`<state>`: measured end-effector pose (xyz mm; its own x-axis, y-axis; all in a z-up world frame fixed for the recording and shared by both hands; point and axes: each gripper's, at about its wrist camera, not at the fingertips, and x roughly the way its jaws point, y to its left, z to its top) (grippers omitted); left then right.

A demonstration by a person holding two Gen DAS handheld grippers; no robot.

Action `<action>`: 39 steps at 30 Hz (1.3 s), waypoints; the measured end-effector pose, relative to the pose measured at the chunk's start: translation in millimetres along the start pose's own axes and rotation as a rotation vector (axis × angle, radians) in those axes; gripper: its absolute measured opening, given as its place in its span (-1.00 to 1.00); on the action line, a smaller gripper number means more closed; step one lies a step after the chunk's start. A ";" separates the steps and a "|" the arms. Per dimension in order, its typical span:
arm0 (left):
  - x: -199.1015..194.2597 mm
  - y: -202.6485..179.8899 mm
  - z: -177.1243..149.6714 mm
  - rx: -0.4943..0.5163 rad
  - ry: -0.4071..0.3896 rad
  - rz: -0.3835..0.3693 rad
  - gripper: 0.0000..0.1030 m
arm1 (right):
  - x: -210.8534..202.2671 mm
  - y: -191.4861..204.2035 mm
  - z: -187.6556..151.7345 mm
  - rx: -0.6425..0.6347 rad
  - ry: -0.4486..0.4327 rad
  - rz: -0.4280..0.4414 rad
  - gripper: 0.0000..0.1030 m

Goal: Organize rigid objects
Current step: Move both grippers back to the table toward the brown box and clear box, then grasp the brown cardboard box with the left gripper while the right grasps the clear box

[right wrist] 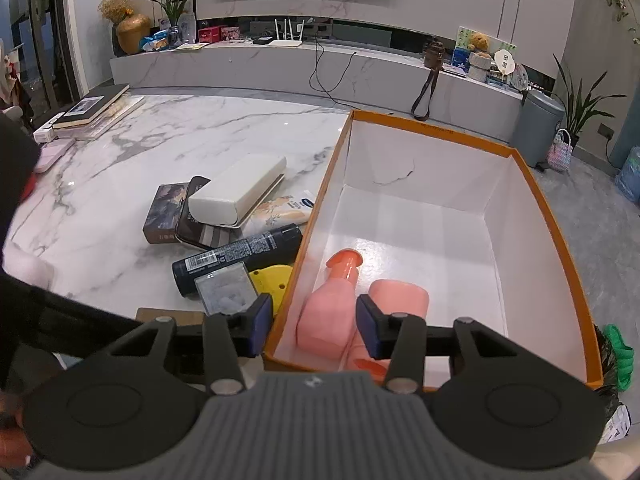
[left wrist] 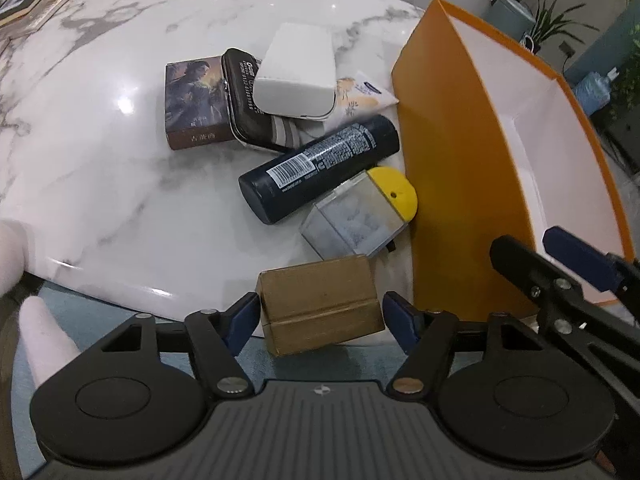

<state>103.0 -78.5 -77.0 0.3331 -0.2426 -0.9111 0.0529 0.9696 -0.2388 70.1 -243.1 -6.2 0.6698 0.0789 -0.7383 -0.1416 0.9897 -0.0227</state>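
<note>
left gripper [left wrist: 320, 316] jaws apart around wooden block [left wrist: 320, 304]; right gripper [right wrist: 314, 330] jaws apart, empty.

The white case [left wrist: 295, 76] covers most of the dark tin [left wrist: 244, 96] and part of the cream tube [left wrist: 362, 94] at two o'clock from it. In the right wrist view the tongs' right pad [right wrist: 370, 330] hides part of the pink bottles [right wrist: 326, 312], and the wooden block [right wrist: 168, 316] shows only as a sliver. Label print on the dark can [left wrist: 320, 168] is too small to read.
</note>
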 end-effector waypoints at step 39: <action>-15.2 63.8 13.1 0.213 -0.077 0.032 0.42 | 91.7 83.5 49.7 -0.435 0.362 0.109 0.21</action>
<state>113.7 -12.6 -74.0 0.4078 -0.2166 -0.8870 0.2359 0.9635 -0.1268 156.0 -147.2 -42.3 0.3537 0.0559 -0.9337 -0.5335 0.8319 -0.1523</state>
